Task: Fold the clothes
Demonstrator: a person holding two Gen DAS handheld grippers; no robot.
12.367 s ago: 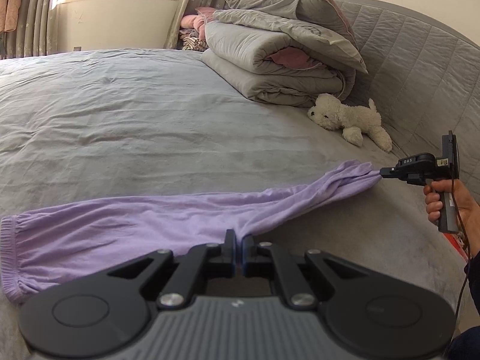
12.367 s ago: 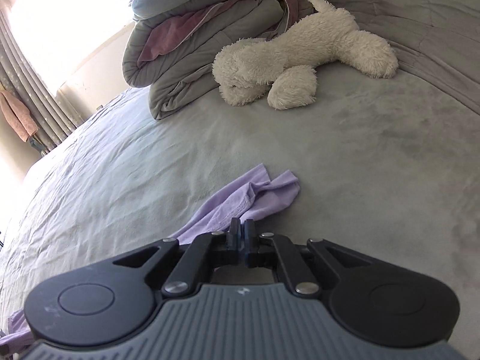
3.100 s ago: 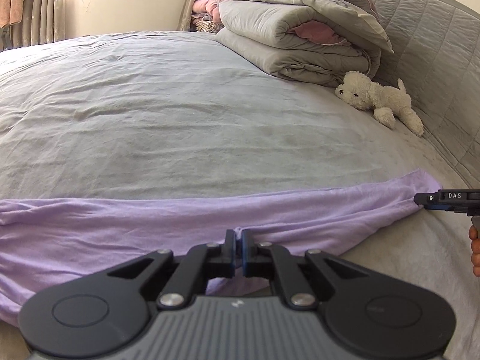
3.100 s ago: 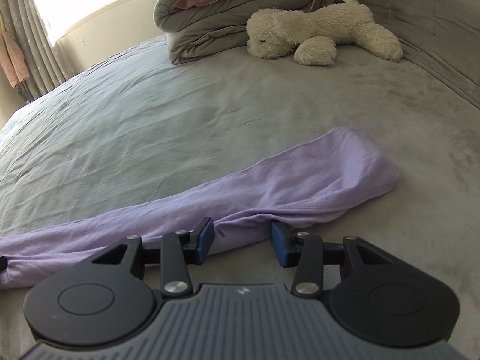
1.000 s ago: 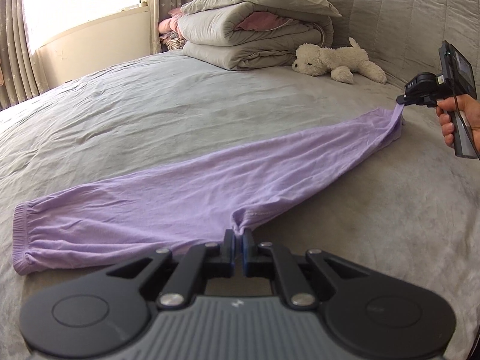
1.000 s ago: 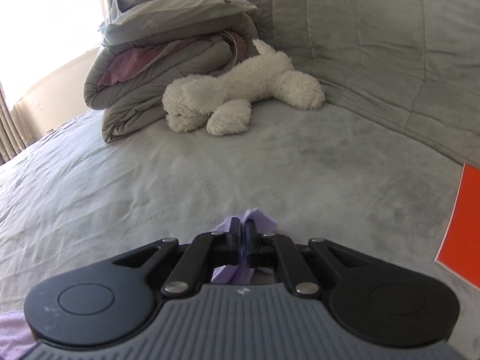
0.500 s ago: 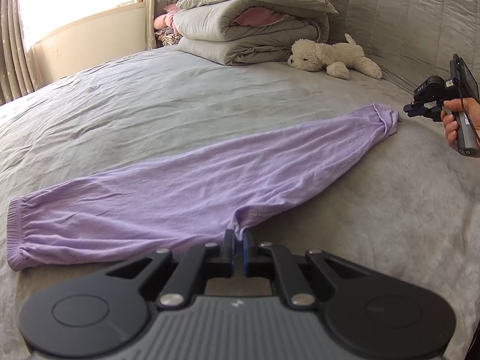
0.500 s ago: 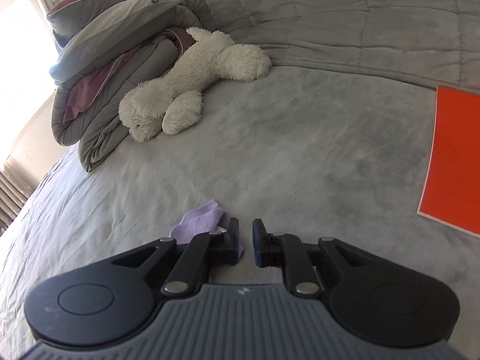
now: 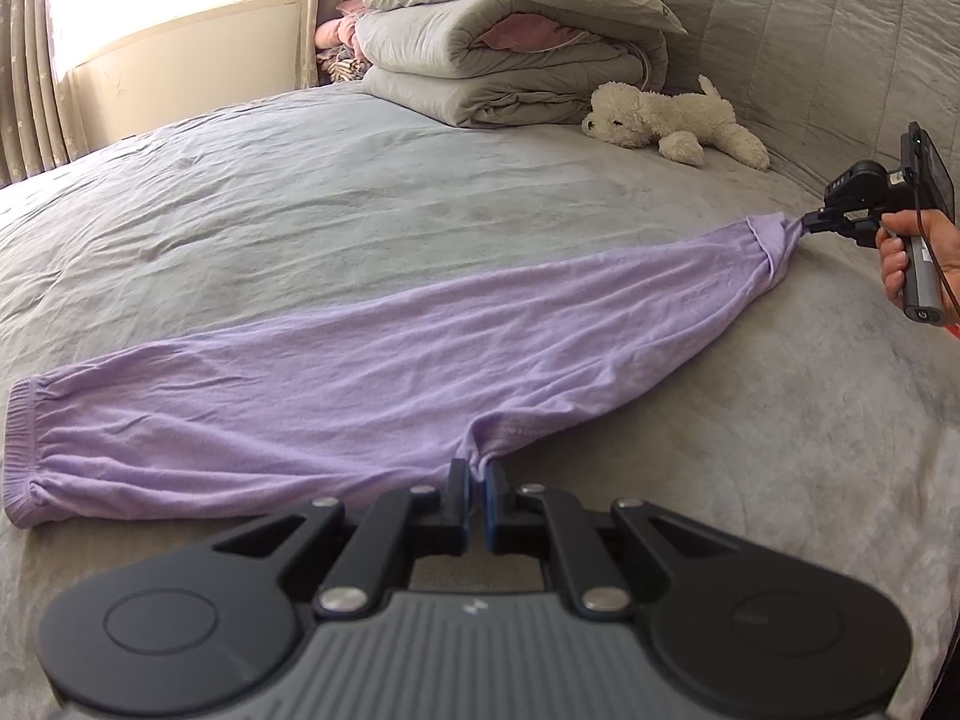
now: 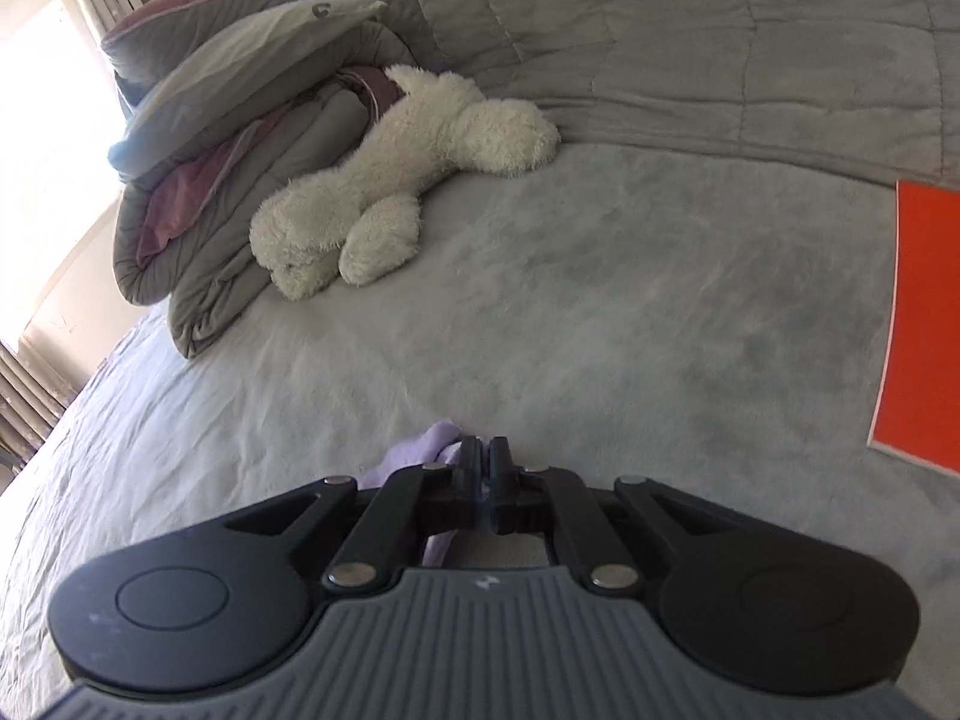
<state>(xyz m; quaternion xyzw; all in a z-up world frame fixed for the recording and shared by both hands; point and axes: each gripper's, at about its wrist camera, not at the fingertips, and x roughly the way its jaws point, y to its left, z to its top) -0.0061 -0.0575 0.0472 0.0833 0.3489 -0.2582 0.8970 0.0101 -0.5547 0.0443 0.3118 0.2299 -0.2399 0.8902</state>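
Purple garment [image 9: 384, 360] stretched on bed [image 9: 300, 192] – both grippers pinching it

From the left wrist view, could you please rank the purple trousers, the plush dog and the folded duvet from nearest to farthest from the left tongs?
1. Purple trousers, pinched in the left tongs.
2. Plush dog, far right.
3. Folded duvet, behind the dog, toward the window.
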